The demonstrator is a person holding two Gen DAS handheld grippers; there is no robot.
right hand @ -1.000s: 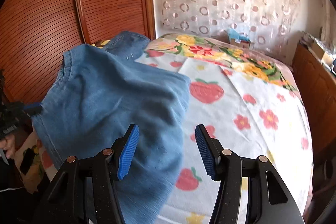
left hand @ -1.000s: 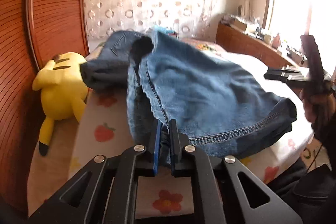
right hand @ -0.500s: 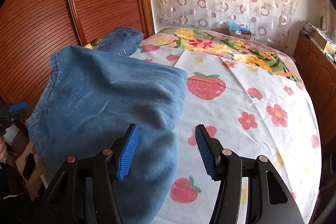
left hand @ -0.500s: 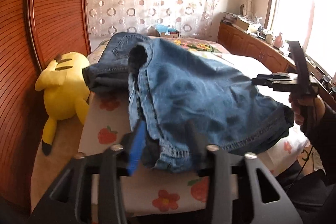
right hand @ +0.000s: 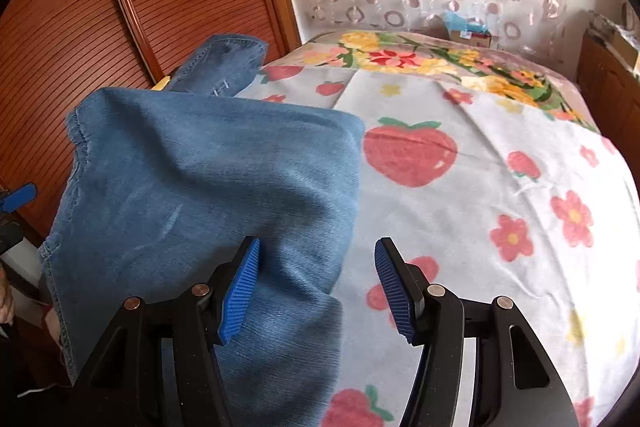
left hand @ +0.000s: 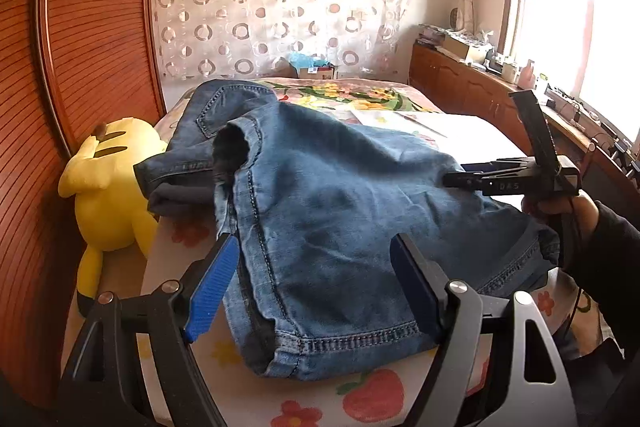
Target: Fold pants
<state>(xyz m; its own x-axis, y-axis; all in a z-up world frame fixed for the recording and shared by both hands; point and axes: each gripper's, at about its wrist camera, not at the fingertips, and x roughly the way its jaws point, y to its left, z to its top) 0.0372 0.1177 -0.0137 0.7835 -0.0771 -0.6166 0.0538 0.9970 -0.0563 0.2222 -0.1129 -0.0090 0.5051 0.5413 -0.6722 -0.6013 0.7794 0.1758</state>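
Note:
Blue jeans (left hand: 340, 219) lie folded over on the strawberry-print blanket (left hand: 372, 399), waistband end toward the curtain, hemmed leg end nearest me. My left gripper (left hand: 316, 247) is open wide and its jaws are still opening. The hem lies between the blue pads (left hand: 210, 287) but neither pad presses on it. In the right wrist view the jeans (right hand: 200, 179) fill the left half. My right gripper (right hand: 318, 247) hangs open over their folded right edge, holding nothing. From the left wrist view the right gripper (left hand: 480, 179) shows side-on above the denim's right side.
A yellow plush toy (left hand: 108, 195) leans between the bed and the slatted wooden wardrobe door (left hand: 80, 27). A low wooden cabinet (left hand: 460, 95) with clutter runs under the window. A small box (left hand: 316, 69) sits by the curtain. A dark sleeve (left hand: 608, 259) reaches in at right.
My left gripper has let go of the jeans' hem and spread wide, drawing back a little. My right gripper has slid across toward the jeans, staying open.

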